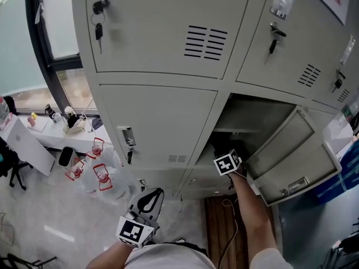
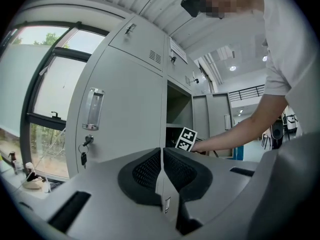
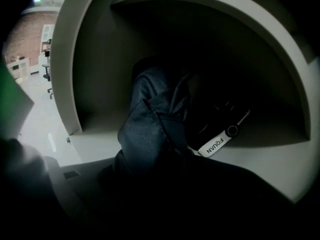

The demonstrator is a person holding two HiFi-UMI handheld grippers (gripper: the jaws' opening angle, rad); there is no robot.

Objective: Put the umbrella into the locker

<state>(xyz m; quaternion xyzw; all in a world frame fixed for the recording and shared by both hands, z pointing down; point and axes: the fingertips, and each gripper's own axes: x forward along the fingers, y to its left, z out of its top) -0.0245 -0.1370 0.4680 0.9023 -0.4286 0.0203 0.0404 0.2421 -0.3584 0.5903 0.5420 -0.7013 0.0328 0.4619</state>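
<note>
The umbrella (image 3: 155,119) is folded, dark navy, and rises from between the jaws of my right gripper (image 3: 160,171) into the open locker compartment (image 3: 90,74). Its white strap tag (image 3: 216,145) lies on the compartment floor (image 3: 265,156). The jaws are in deep shadow and seem closed on the fabric. In the head view the right gripper (image 1: 229,160) reaches into the dark open compartment (image 1: 252,119), whose door (image 1: 289,158) swings out to the right. My left gripper (image 1: 147,202) is held low near the body, its pads (image 2: 150,170) pressed together on nothing.
Closed grey locker doors (image 1: 162,125) surround the open one, some with keys (image 1: 99,31) hanging in their locks. Water jugs with red handles (image 1: 100,175) stand on the floor at left, by a white desk (image 1: 25,144). A wooden board (image 1: 221,223) lies below the locker.
</note>
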